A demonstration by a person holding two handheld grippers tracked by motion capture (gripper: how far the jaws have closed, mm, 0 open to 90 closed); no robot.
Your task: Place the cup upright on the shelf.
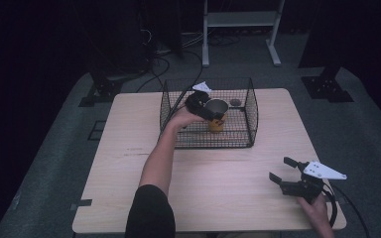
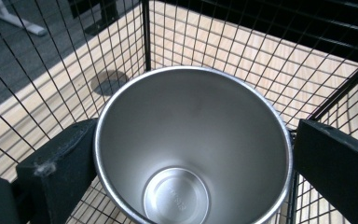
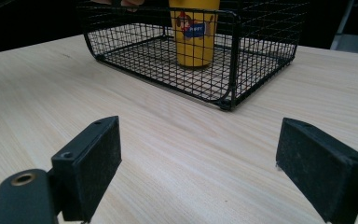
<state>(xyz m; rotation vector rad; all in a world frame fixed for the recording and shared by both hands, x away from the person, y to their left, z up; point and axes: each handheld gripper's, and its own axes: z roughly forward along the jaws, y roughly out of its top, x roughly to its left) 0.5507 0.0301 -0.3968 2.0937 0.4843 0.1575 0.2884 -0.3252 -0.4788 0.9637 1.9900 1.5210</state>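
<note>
A black wire basket (image 1: pixel 250 111) stands toward the far side of the light wooden surface (image 1: pixel 129 163). Inside it a yellow cup (image 3: pixel 193 32) with a printed label stands upright on the mesh floor; its inside is bare metal, and a small dark round thing (image 1: pixel 235 102) lies on the surface behind it. The left gripper (image 1: pixel 209 110) reaches into the basket from the person's side, its fingers (image 2: pixel 58 172) set on either side of the cup's rim, the left one touching the wall; whether the right one presses it I cannot tell. The right gripper (image 1: pixel 284 171) hovers over the near right part of the surface, well apart from the basket, fingers (image 3: pixel 91 161) spread wide with nothing between them.
</note>
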